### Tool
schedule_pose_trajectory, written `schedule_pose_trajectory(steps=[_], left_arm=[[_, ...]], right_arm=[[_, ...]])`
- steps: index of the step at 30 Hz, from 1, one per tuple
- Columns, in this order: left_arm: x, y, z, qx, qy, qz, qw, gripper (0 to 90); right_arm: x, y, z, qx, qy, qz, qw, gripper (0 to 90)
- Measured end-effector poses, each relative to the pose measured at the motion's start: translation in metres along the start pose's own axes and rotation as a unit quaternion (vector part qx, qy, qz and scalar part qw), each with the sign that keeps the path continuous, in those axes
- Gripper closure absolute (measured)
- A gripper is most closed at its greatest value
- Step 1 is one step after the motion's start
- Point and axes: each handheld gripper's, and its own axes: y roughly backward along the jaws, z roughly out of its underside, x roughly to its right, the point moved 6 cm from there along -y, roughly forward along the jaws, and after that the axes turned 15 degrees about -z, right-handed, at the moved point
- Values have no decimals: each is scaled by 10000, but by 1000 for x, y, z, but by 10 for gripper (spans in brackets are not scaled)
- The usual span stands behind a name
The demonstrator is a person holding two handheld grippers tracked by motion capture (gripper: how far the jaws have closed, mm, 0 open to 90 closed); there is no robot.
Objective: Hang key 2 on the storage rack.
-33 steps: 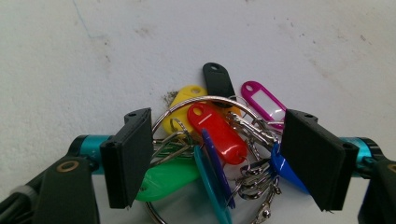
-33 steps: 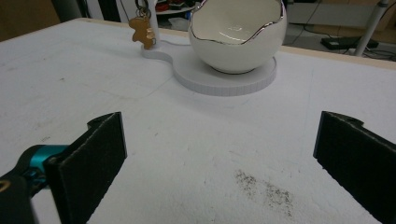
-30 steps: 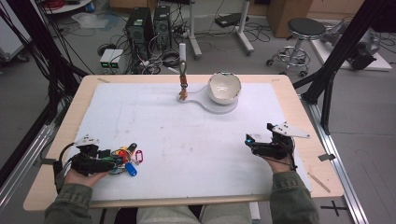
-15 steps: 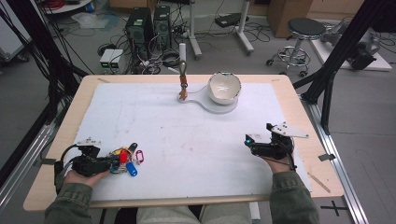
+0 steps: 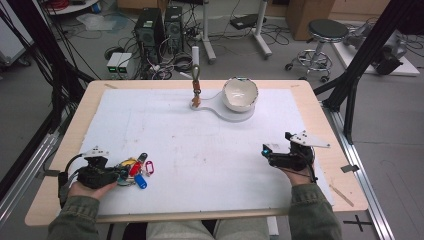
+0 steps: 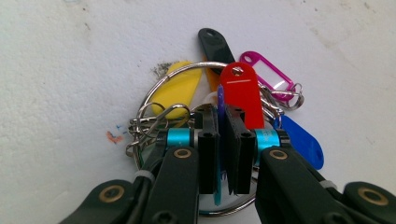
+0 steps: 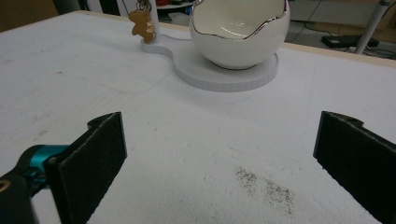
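1. No legible text, brand, number or sign appears in any view.
2. The key tags point(image 6: 243, 95) have blank label windows.
3. The tabletop point(image 5: 200, 150) bears only unreadable smudges.

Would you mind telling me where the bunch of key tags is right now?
In the high view, the bunch of key tags lies near the table's front-left edge, clamped in the left tool.

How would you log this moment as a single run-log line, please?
left gripper: jaws just closed, shut on key bunch | right gripper: open, holding nothing | bowl: upright on its stand, far side of table
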Motion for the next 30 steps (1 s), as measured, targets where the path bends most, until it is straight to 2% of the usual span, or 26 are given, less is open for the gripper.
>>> schedule_pose_trajectory(steps=[4, 8, 15, 21, 30], left_arm=[[0, 2, -2, 77, 11, 15, 10000, 841], [0, 6, -6, 298, 92, 59, 9995, 841], [-1, 9, -10, 464, 3, 64, 9989, 842], [-4, 16, -17, 698, 188, 76, 9974, 845], [-4, 24, -30, 978, 206, 119, 9949, 846]], right_arm=[[0, 0, 0, -1, 3, -2, 10000, 17], [0, 0, 0, -20, 13, -13, 10000, 17], [-1, 0, 0, -5, -31, -37, 10000, 17], [0, 1, 0, 16, -17, -18, 10000, 17], [1, 4, 0, 83, -24, -9, 10000, 17]])
